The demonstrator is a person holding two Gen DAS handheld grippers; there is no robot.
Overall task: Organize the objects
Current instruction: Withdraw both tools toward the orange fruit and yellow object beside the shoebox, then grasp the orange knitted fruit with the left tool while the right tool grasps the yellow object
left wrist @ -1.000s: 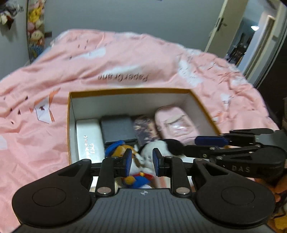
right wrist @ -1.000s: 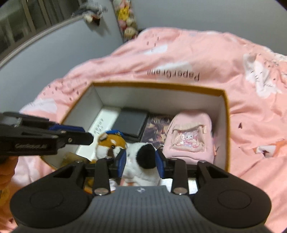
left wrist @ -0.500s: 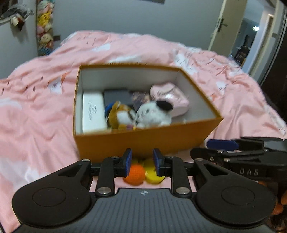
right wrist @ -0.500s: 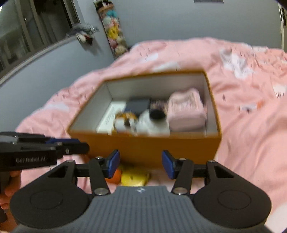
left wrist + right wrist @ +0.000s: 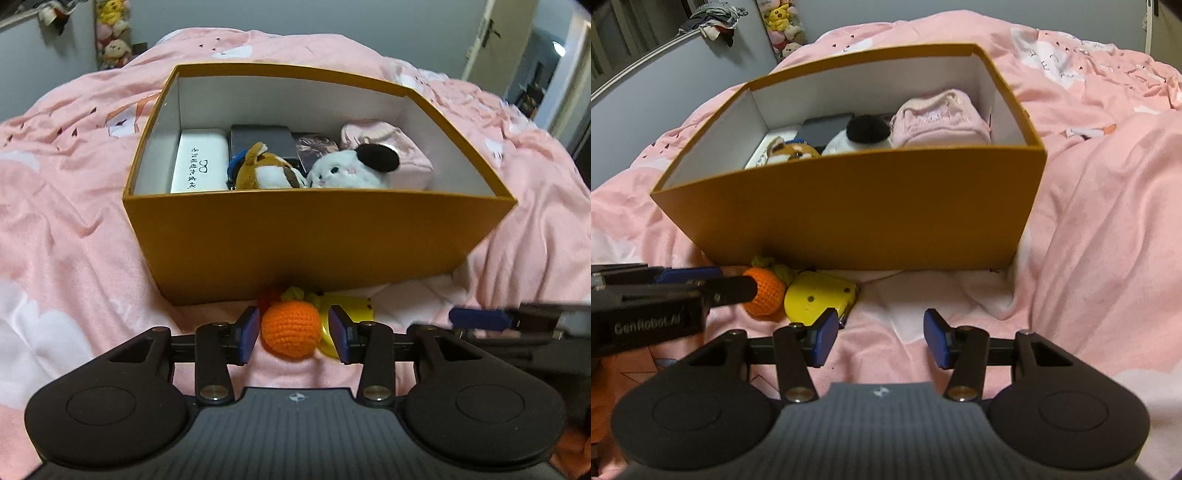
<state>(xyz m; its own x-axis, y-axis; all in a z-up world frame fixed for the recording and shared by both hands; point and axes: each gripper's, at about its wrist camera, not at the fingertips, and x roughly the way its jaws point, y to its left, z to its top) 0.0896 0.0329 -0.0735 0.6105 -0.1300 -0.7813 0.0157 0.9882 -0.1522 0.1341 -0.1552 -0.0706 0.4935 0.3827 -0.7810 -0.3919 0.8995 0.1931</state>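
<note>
Left gripper point(image 5: 292, 334), jaws opening, straddles crocheted orange point(image 5: 291, 328) below orange box point(image 5: 314, 240) front wall without pad contact; right gripper point(image 5: 881, 341), jaws apart and empty, sits farther off.

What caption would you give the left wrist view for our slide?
Left gripper, jaws opening, straddles a crocheted orange lying on the pink bedspread before an orange box of plush toys.

Grey wall point(image 5: 295, 14) behind bed; pink quilt point(image 5: 62, 206); plush toys point(image 5: 783, 22) hung in corner; door point(image 5: 480, 40) ajar.
</note>
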